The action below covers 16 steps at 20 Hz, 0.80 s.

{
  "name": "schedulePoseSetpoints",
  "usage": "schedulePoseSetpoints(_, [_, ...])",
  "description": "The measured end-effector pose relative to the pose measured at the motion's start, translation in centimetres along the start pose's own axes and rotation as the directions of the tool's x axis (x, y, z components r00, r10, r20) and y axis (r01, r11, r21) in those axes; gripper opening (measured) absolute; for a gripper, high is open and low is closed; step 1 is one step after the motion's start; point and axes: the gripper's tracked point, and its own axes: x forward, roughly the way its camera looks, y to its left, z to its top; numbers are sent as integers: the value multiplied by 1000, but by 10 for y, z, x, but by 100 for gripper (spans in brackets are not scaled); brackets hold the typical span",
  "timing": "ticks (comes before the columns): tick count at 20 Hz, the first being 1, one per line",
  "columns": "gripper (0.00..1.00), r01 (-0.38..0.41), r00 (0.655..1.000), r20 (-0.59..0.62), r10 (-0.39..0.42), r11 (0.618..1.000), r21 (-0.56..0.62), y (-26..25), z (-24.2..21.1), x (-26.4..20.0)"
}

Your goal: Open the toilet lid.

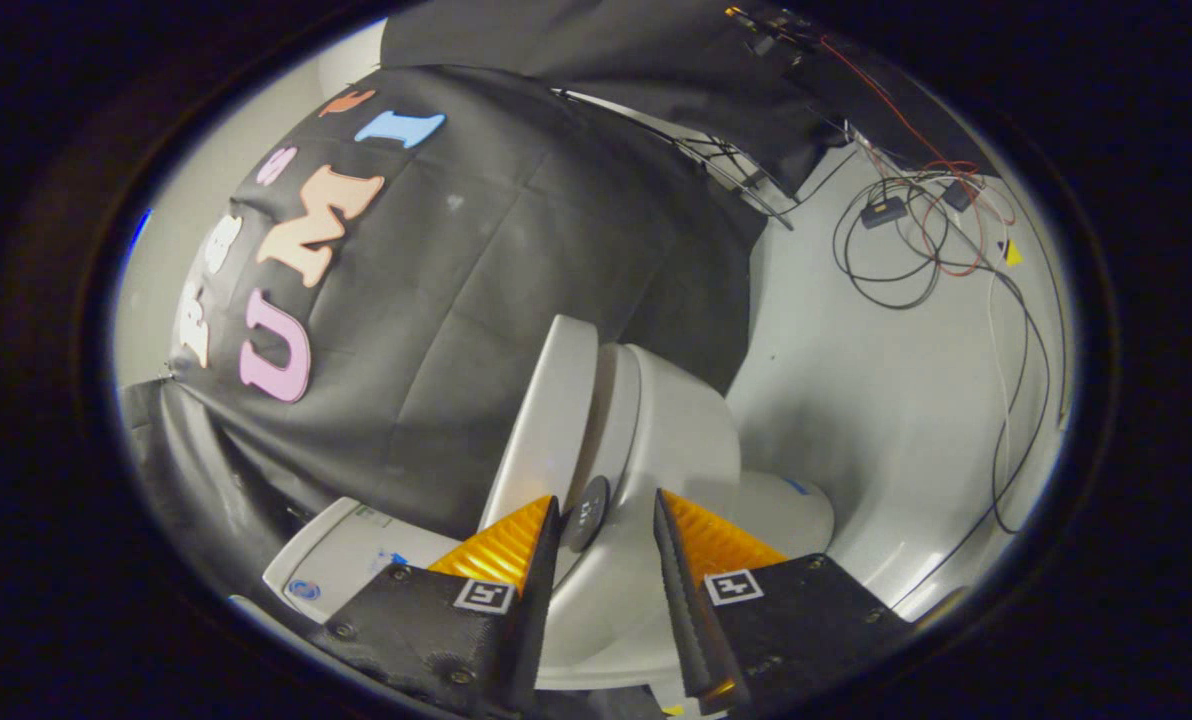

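The gripper [606, 560] stood with its jaws parted by a moderate gap and holding nothing, the toilet's white rim showing between the fingers. The toilet lid [548, 420], a smooth, glossy white slab, lay just ahead and slightly left of the fingers, its long axis running away from them, apparently already lifted off the toilet bowl [686, 440]. Loose cables [906, 250] trailed over the white floor far to the right.

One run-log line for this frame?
gripper: open, empty | toilet lid: raised, just ahead of the fingers | toilet bowl: beyond
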Motion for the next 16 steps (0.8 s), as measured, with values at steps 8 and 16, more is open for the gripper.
schedulePoseSetpoints(8, [23,-70,989,-127,79,995,74,17,-25,13])
schedulePoseSetpoints(16, [12,-26,1000,17,23,984,176,-1,7,26])
